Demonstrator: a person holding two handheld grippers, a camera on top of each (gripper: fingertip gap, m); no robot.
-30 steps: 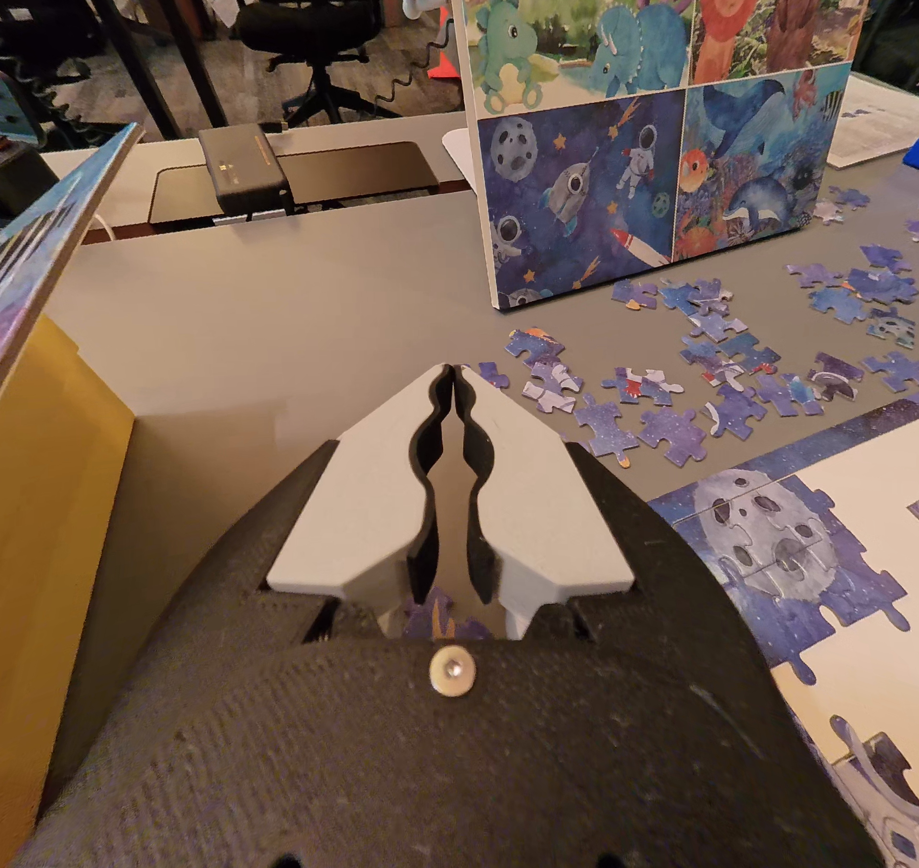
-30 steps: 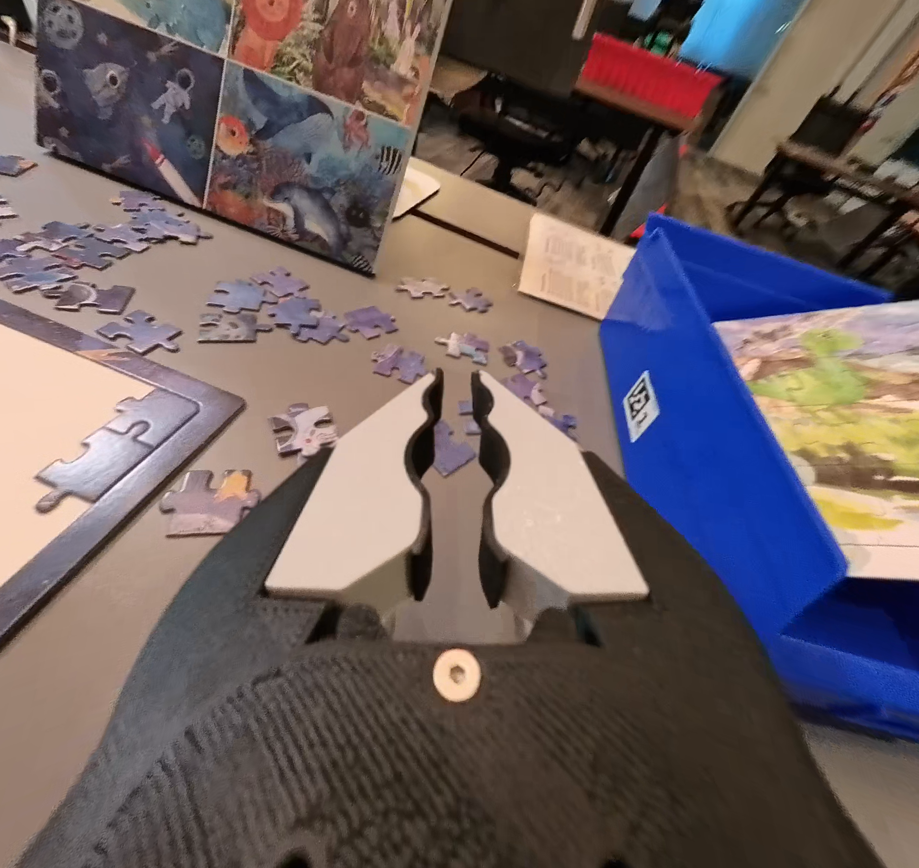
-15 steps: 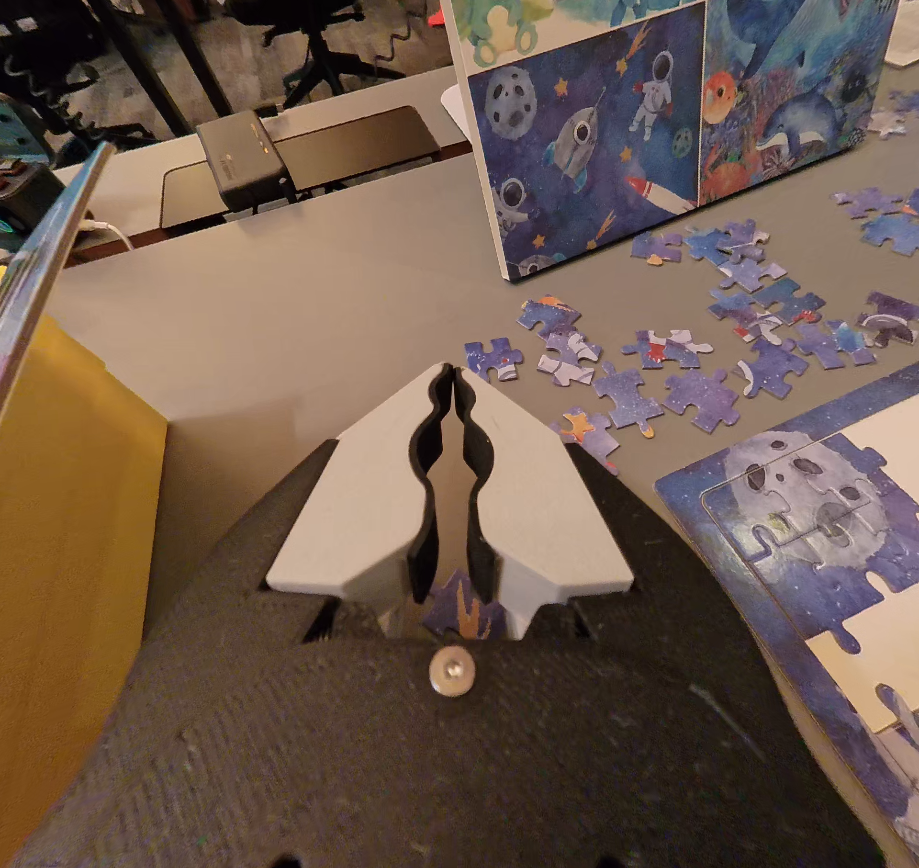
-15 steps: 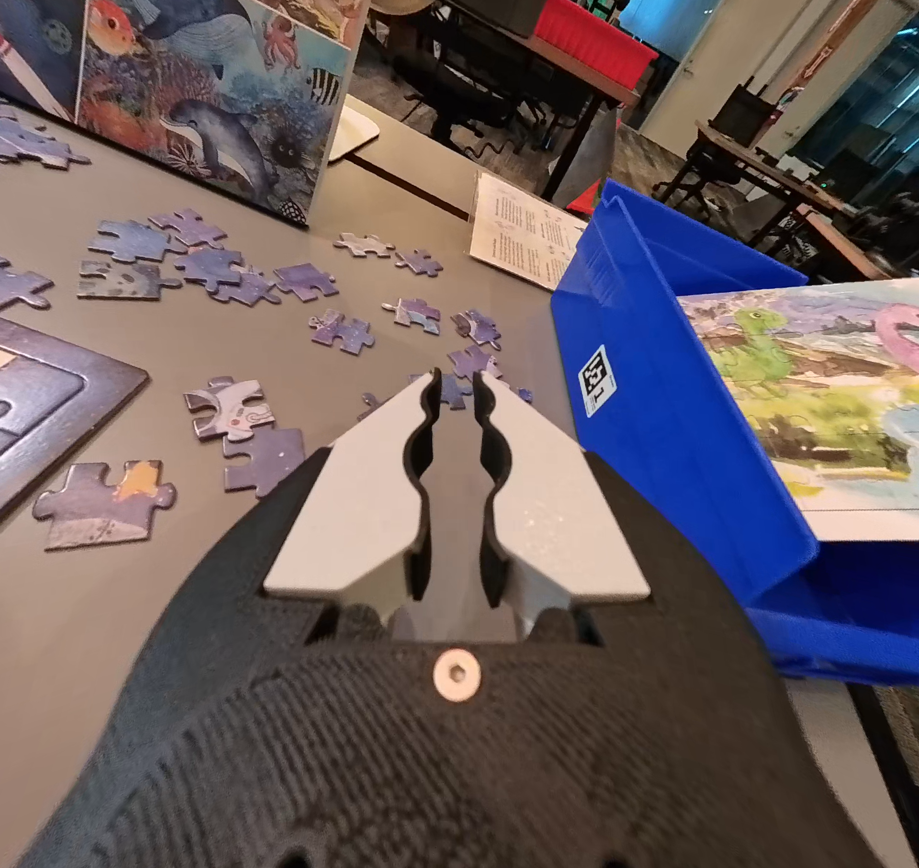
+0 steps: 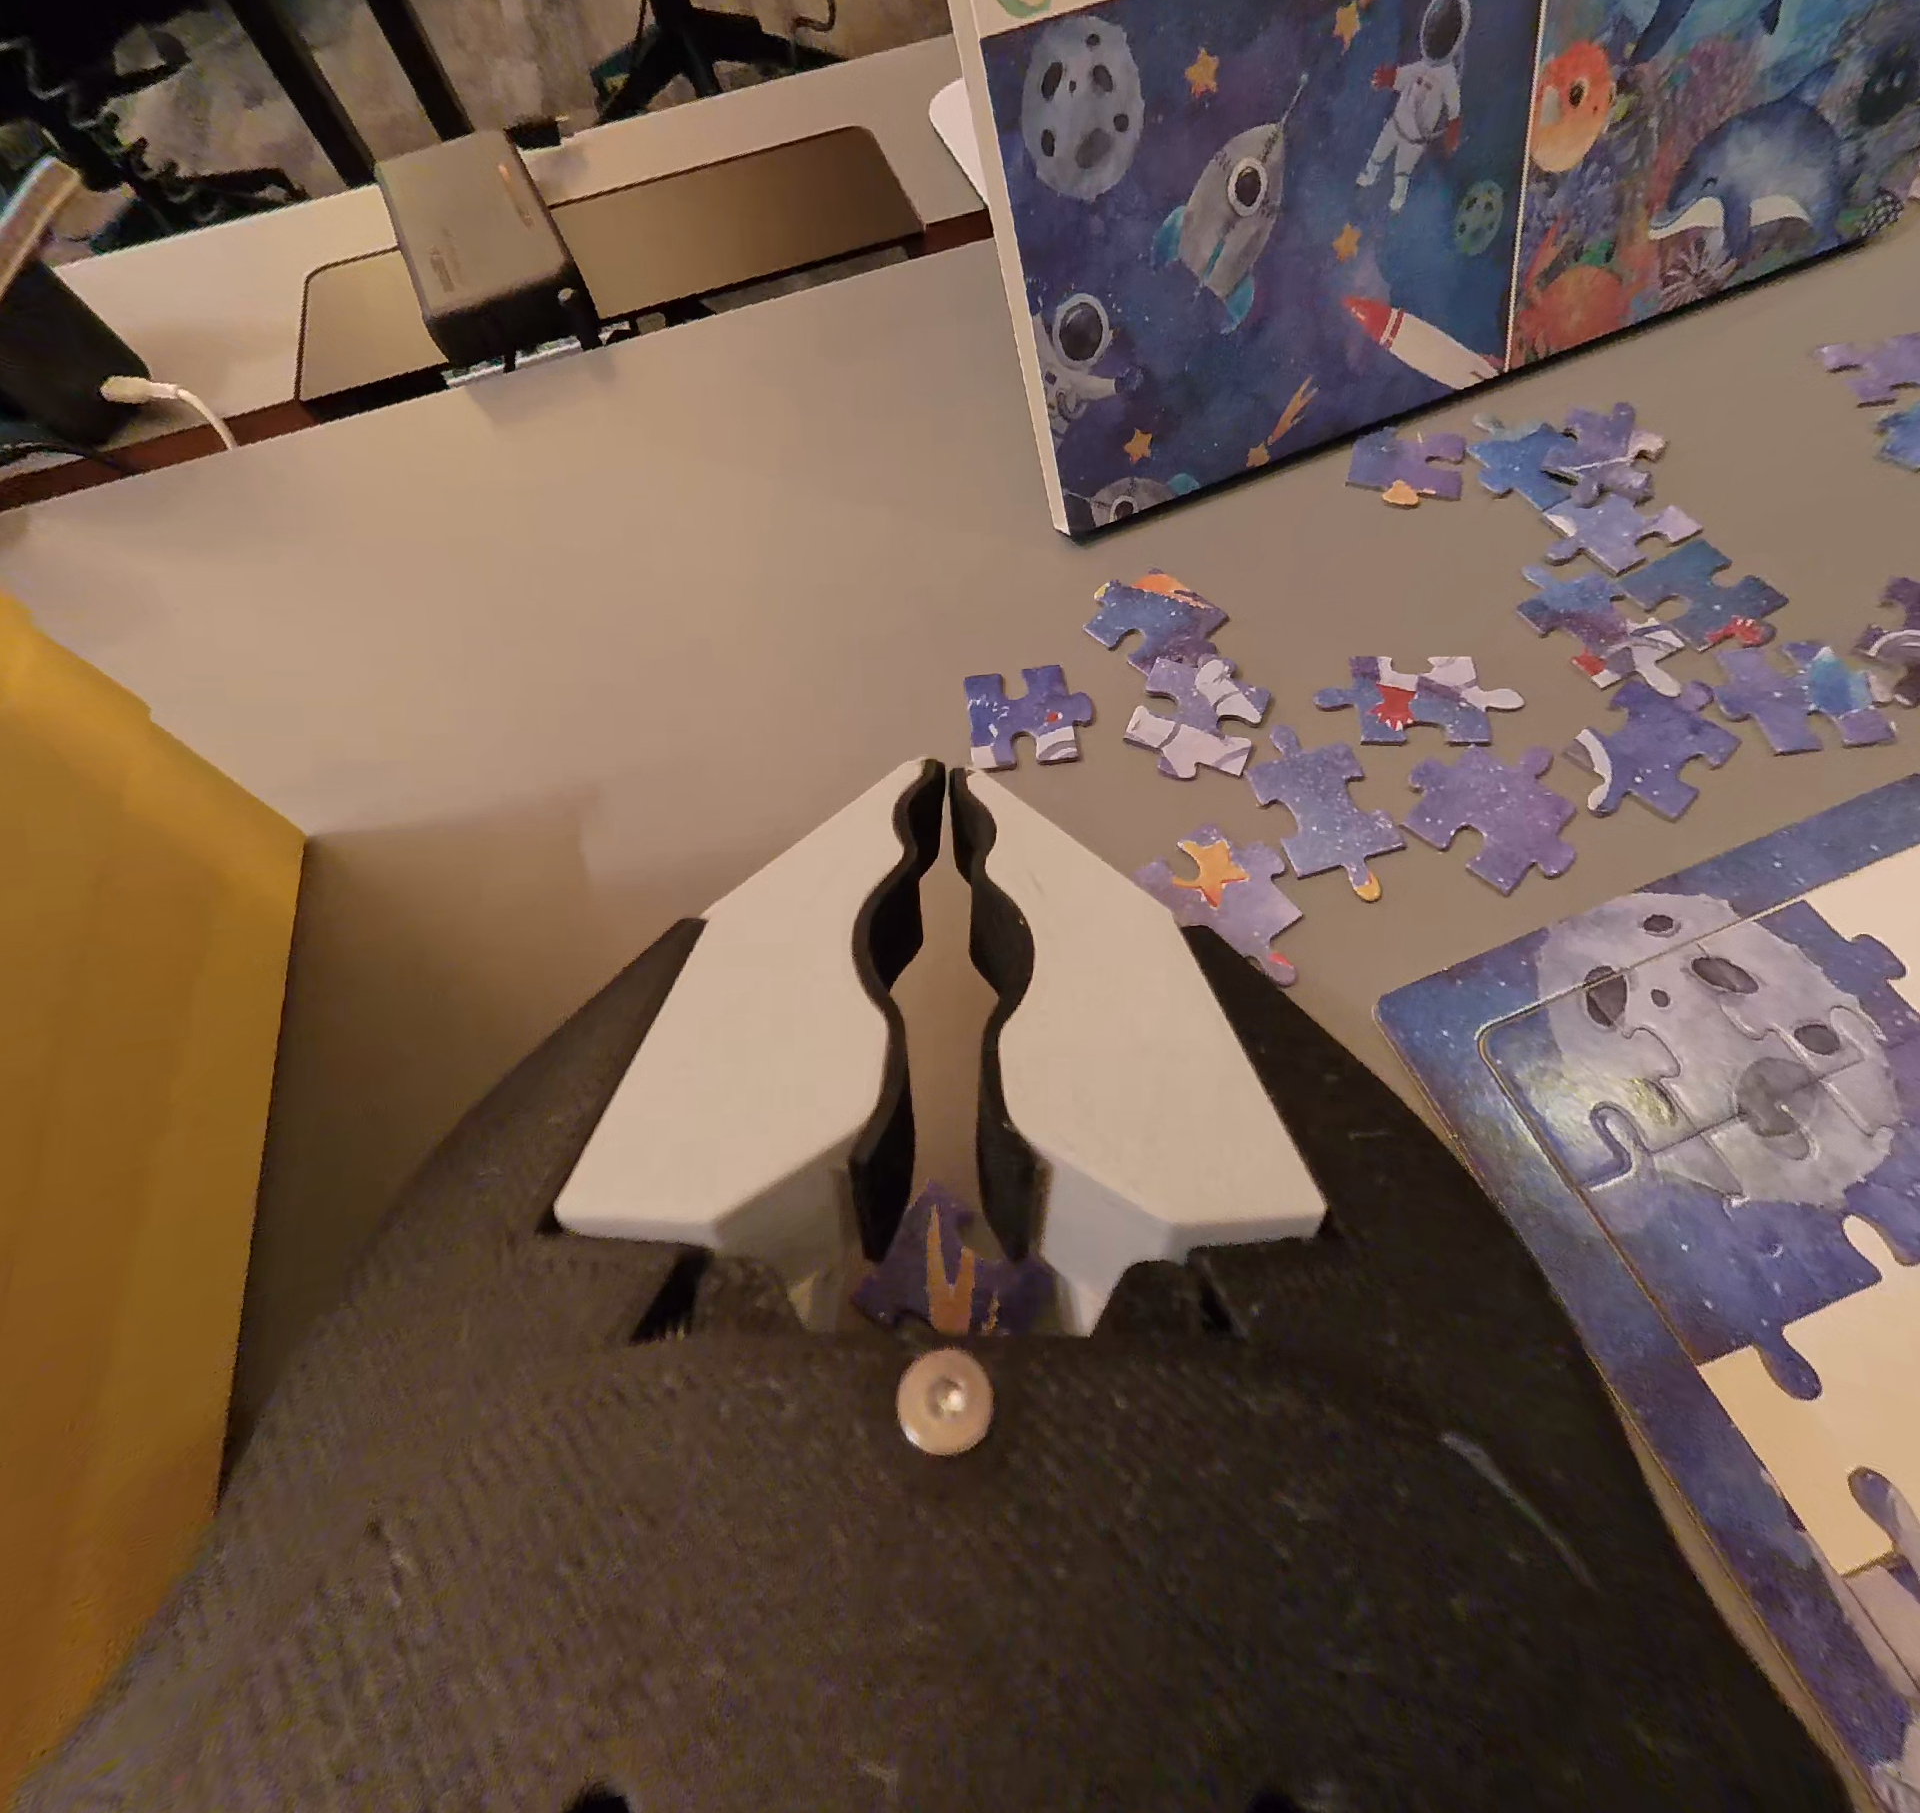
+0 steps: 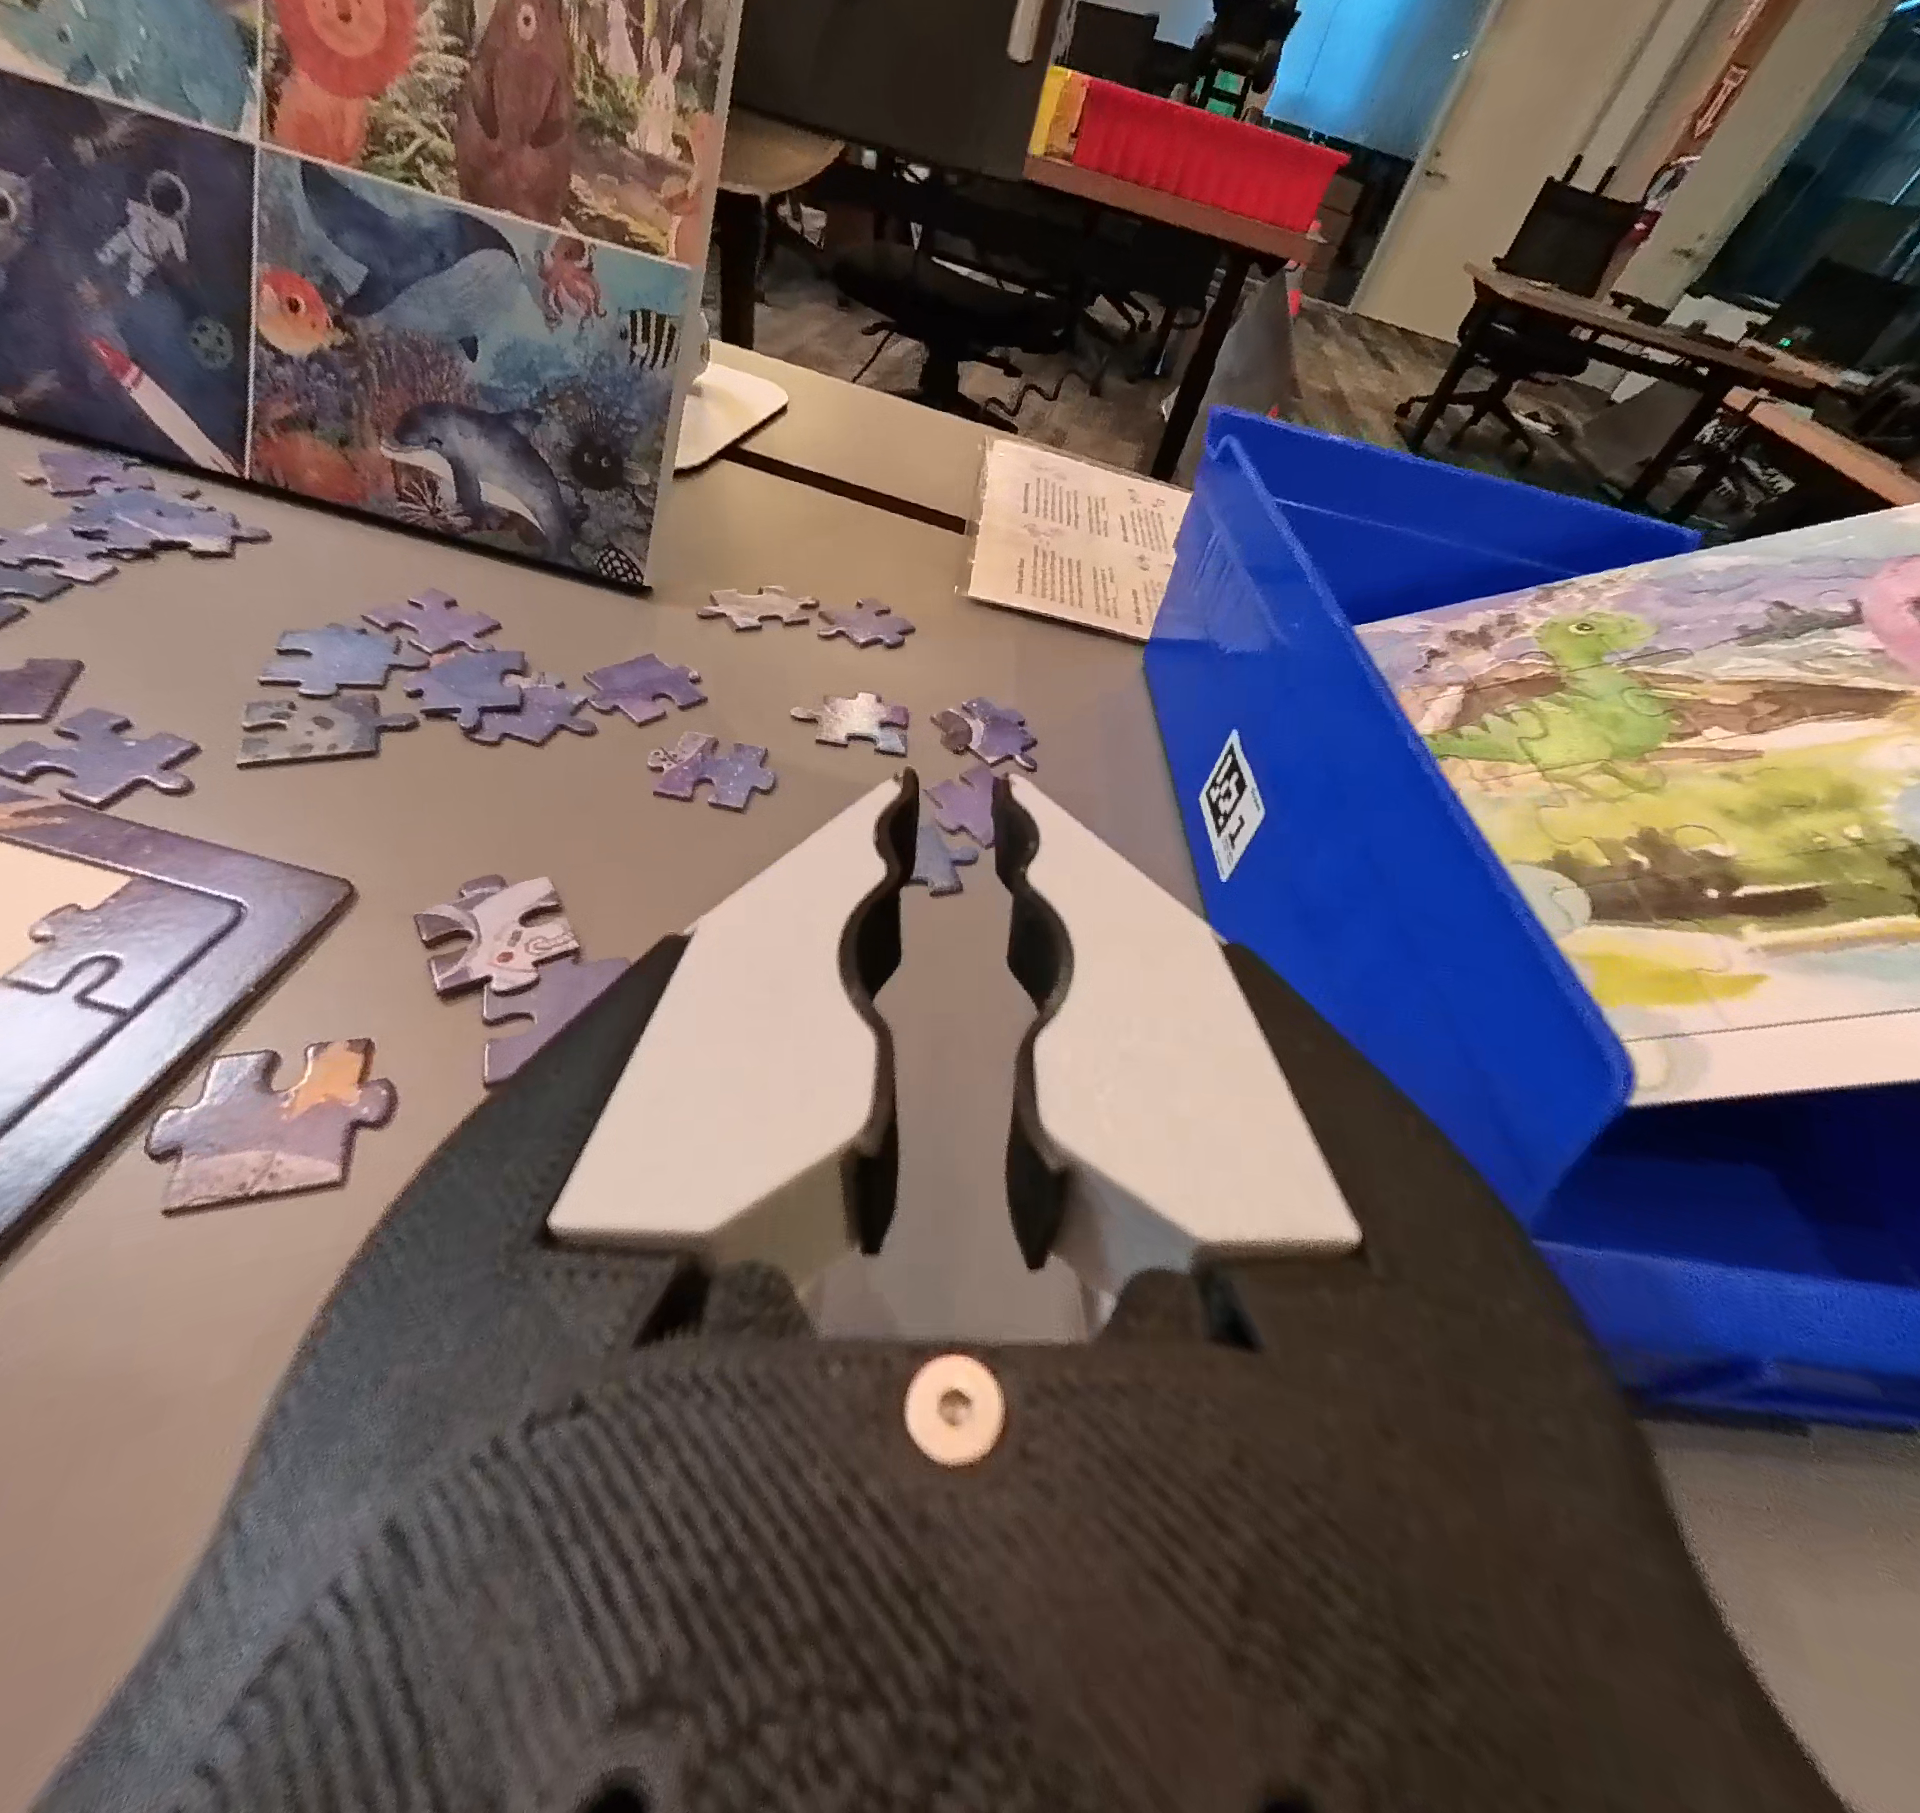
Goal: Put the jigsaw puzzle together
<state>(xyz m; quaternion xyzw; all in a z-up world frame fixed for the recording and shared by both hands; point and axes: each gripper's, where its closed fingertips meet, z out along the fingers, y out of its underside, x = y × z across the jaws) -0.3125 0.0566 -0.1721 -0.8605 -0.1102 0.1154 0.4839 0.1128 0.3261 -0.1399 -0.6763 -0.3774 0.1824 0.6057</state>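
Note:
My left gripper (image 5: 948,776) is shut, its tips together above the grey table (image 5: 623,620). A purple puzzle piece with orange marks (image 5: 951,1275) sits between its pads near their base and travels with it. Loose purple pieces (image 5: 1330,818) lie just right of the tips, and a partly filled puzzle board (image 5: 1714,1088) lies at the right. My right gripper (image 6: 956,787) is slightly open and holds nothing. It hovers over a loose purple piece (image 6: 966,813) that lies on the table and shows through the gap. More pieces (image 6: 717,766) lie to its left.
An upright picture box (image 5: 1351,205) stands at the back; it also shows in the right wrist view (image 6: 416,257). A blue bin (image 6: 1382,828) holding a dinosaur picture board (image 6: 1683,776) stands close on the right. A yellow panel (image 5: 114,1036) is on the left, and a printed sheet (image 6: 1081,558) lies behind the bin. The left gripper's tips are roughly 50 cm from the right gripper's. The yellow panel (image 5: 114,1036) sits 15 cm or so from the ends of my left fingers.
My left gripper stayed shut on its piece while moving left, away from the puzzle board. My right gripper swung right towards the blue bin, tilted up, and its jaws opened slightly wider.

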